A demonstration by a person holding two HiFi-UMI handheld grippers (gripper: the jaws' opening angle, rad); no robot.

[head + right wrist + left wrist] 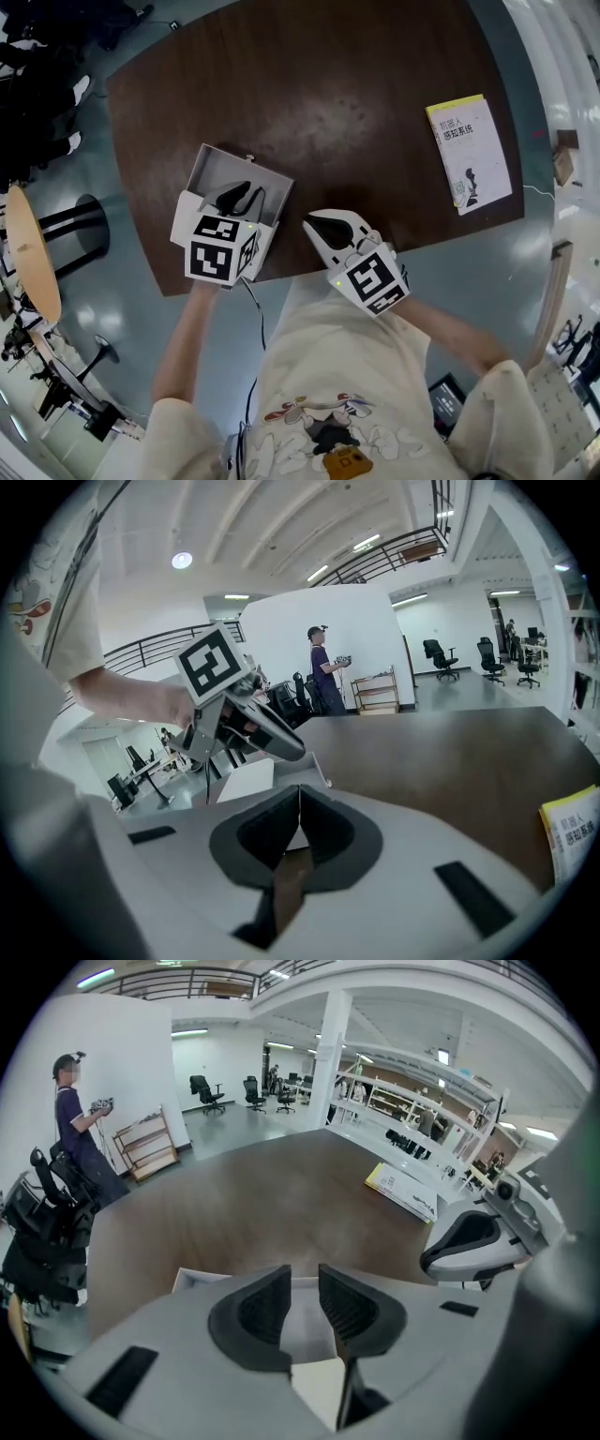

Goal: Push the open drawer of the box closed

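A grey-white box (246,171) lies at the near left edge of the dark brown table (356,94), with its drawer (185,214) pulled out toward me. My left gripper (240,199) hangs over the drawer, its jaws a little apart with nothing pinched between them. In the left gripper view the drawer's pale inside (305,1321) shows through the gap and its white rim (202,1277) lies to the left. My right gripper (315,224) is shut and empty just right of the box, near the table's front edge. The right gripper view shows the left gripper (253,728) above the box (246,780).
A yellow-and-white book (469,152) lies at the table's right side, also in the left gripper view (401,1188). A round wooden table (28,253) and a black stool (86,225) stand on the floor at left. A person (80,1119) stands far off.
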